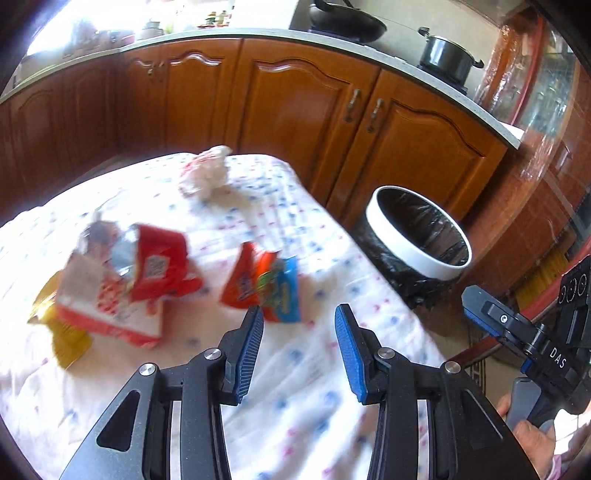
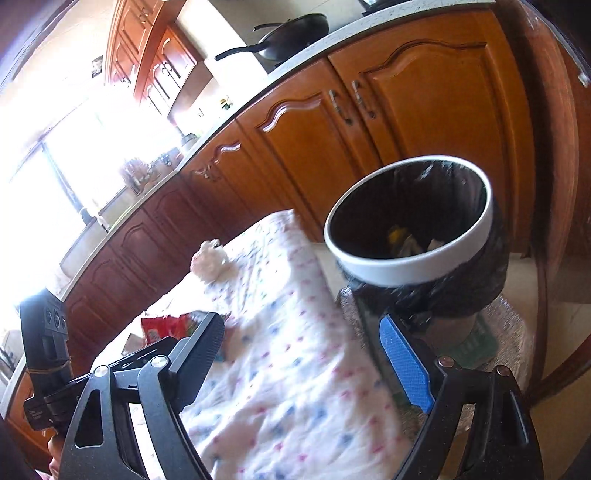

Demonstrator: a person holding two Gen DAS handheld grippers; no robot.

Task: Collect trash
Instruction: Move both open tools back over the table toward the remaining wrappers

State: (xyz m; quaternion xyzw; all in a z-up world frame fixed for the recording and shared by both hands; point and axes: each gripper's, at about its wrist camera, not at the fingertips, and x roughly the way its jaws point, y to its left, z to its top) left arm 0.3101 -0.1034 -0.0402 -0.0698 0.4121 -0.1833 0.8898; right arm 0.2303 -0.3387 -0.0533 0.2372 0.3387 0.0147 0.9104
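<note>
Several wrappers lie on a table with a floral cloth [image 1: 295, 387]: a red and white packet [image 1: 147, 269], an orange and blue snack wrapper [image 1: 266, 284], a yellow wrapper [image 1: 62, 332] and a crumpled white tissue [image 1: 207, 170]. My left gripper [image 1: 299, 321] is open and empty, just in front of the orange and blue wrapper. A white-rimmed bin with a black liner [image 1: 421, 232] stands right of the table. In the right wrist view my right gripper [image 2: 303, 343] is open and empty over the table's right edge, near the bin [image 2: 406, 221], which holds some trash.
Wooden kitchen cabinets [image 1: 295, 103] run behind the table under a counter with a wok [image 1: 347, 18] and a black pot [image 1: 447, 55]. The right gripper's body [image 1: 535, 339] shows at the right of the left wrist view. The bin stands on a wrapped stool [image 2: 498, 339].
</note>
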